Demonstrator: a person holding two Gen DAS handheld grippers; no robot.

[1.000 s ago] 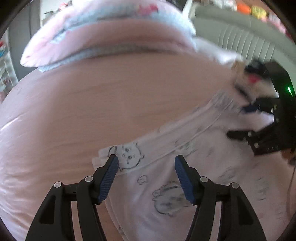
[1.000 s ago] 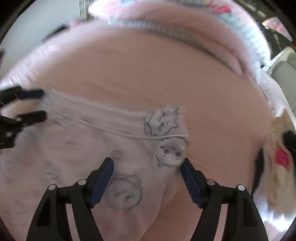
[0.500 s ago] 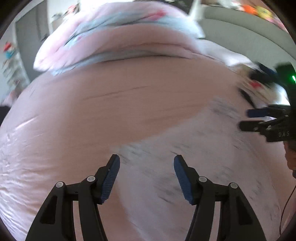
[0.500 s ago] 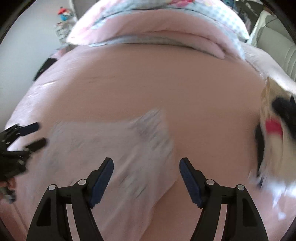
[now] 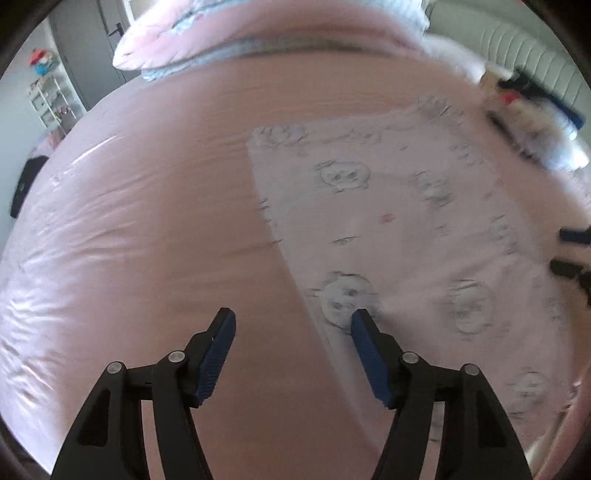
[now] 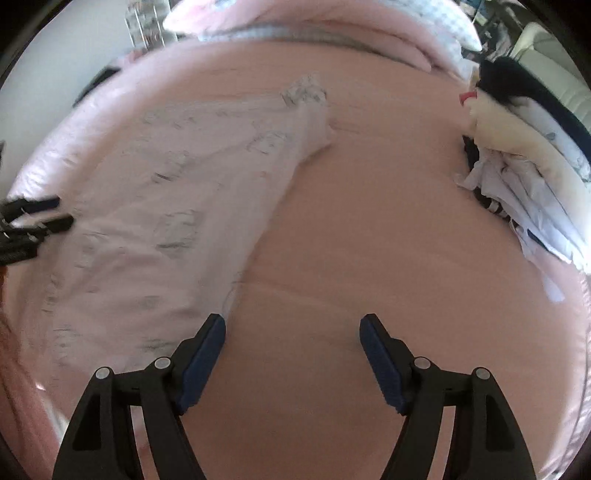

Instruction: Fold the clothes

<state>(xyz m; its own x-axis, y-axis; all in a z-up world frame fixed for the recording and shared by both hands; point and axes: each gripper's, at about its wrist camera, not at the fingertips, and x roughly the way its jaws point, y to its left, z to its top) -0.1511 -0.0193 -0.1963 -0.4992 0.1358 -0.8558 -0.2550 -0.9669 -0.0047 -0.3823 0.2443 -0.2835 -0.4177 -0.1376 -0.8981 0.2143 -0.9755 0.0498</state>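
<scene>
Both grippers had pulled back and up over the last second. A second before, my left gripper [image 5: 291, 325] and right gripper [image 6: 291, 330] sat low over the far hem of the garment [image 5: 388, 229], close enough to read the cartoon faces; now each view took in most of the bed [image 5: 147, 221].

The garment lay spread flat on the pink bedspread, its left edge running straight from near to far, its far end bunched a little at one corner [image 6: 306, 92]. Neither gripper held it. Both stood spread wide with nothing between the blue pads [image 5: 218, 354]. The left gripper hovered over the garment's near left edge, its right pad above the cloth. The right gripper hovered at the near right edge, its left pad [image 6: 201, 360] just beside the cloth.

My judgement: the cloth had been let go and laid out, and the grippers were backing off. Whether this was a smoothing-out ahead of a fold or a fold already set down, I could not settle; I saw no clear doubled layer.

Hard to make out: both views were motion-blurred, so the print and seams smeared. What kind of garment it was I could not tell. Its near end ran off the bottom of both views. A pile of other clothes [image 6: 524, 155] sat at the far right, cut by the lens edge. Pillows [image 5: 258, 33] lay blurred at the far end.
</scene>
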